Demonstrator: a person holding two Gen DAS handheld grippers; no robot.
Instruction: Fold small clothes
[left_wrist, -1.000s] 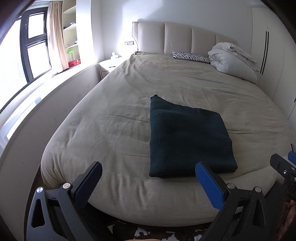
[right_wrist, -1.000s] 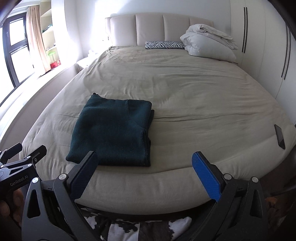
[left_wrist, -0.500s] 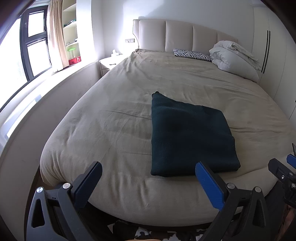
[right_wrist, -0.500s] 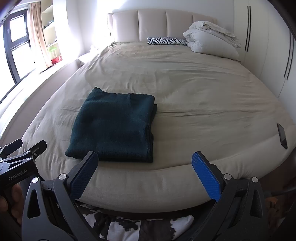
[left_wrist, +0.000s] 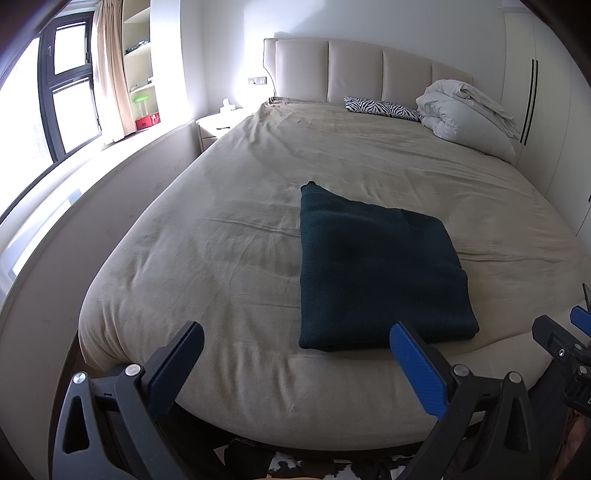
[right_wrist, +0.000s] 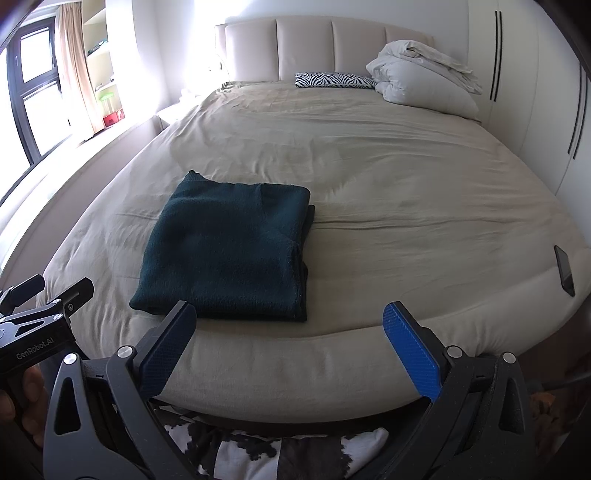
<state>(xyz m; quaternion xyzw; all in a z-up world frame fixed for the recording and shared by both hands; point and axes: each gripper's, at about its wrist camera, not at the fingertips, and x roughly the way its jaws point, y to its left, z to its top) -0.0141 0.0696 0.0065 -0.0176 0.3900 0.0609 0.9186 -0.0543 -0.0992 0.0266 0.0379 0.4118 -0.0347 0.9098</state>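
Note:
A dark green knitted garment (left_wrist: 373, 269) lies folded into a flat rectangle near the foot of the beige bed (left_wrist: 240, 206); the right wrist view shows the same garment (right_wrist: 229, 247) with layered edges on its right side. My left gripper (left_wrist: 295, 354) is held open off the bed's front edge, below and left of the garment, with nothing between its fingers. My right gripper (right_wrist: 291, 332) is open too, just short of the bed's edge and below the garment's right part, also holding nothing.
A black phone (right_wrist: 564, 270) lies at the bed's right edge. A white duvet bundle (right_wrist: 424, 81) and a zebra-print pillow (right_wrist: 332, 79) sit by the headboard. A low ledge and window (left_wrist: 55, 110) run along the left. A cowhide-pattern rug (right_wrist: 280, 454) is underfoot.
Both grippers have drifted slightly upward and back, so the bed and garment sit a little lower in view. The garment has not moved; both grippers stayed open.

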